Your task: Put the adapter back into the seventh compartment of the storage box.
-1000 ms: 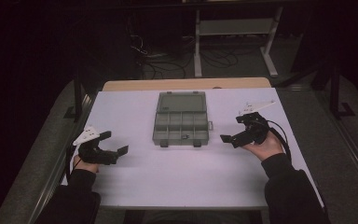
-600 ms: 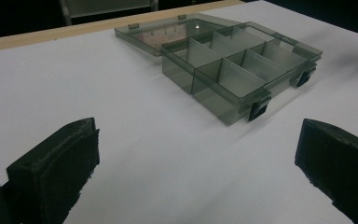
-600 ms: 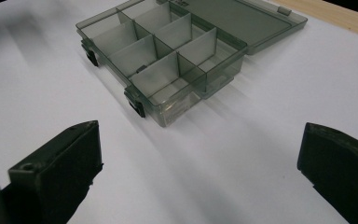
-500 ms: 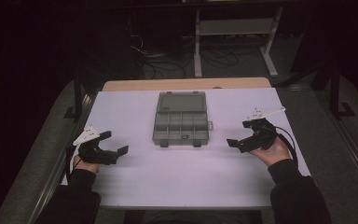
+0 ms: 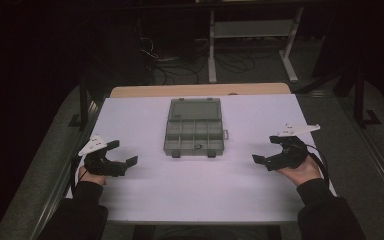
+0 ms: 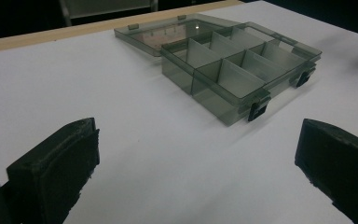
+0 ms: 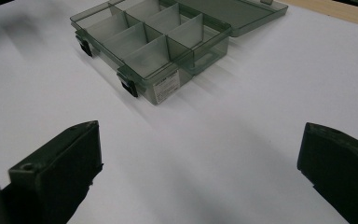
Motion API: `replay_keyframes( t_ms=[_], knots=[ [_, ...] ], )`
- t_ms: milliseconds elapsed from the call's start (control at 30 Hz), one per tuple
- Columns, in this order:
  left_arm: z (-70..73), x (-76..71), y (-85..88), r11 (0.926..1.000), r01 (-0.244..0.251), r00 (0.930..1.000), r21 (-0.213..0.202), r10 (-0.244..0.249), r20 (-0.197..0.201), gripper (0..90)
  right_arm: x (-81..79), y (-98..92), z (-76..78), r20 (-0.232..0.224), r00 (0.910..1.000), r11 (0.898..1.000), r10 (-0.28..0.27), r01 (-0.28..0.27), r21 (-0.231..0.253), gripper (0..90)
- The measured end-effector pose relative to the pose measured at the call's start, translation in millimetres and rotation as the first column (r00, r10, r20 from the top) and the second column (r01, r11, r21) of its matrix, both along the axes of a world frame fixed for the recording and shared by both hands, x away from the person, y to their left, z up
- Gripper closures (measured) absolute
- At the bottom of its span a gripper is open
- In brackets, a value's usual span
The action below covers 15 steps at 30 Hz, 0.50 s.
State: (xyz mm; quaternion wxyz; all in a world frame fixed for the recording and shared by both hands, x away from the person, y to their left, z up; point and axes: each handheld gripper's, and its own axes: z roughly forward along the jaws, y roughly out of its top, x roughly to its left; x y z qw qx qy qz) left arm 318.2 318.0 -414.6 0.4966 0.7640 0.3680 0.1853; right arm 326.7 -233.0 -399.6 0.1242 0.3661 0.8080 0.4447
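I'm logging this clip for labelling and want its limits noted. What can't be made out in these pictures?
- Small white label on the smoky clear plastic compartment box: print too small to read in the right gripper view.
- The box's compartment floors: too small and dim in the high view to tell whether they hold anything.
- Left gripper and right gripper: jaw bases cut off by the bottom edge of each gripper view.
- Room beyond the white table: too dark.

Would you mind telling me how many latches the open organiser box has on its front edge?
2. On the organiser box, one black latch sits at the near front corner and the other latch at the far front corner. Both hang unfastened, as the lid lies open behind.
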Motion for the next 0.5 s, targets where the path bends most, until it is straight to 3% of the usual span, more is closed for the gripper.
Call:
replay_keyframes(
  t_ms=[500],
  knots=[
    [0.2, 0.0, -0.5, 1.0000, 0.002, 1.0000, -0.002, -0.002, 0.002, 0.0, -9.2, -10.2, -9.5, -0.005, 0.9997, 1.000, -0.023, 0.023, 0.002, 0.0]
  ],
)
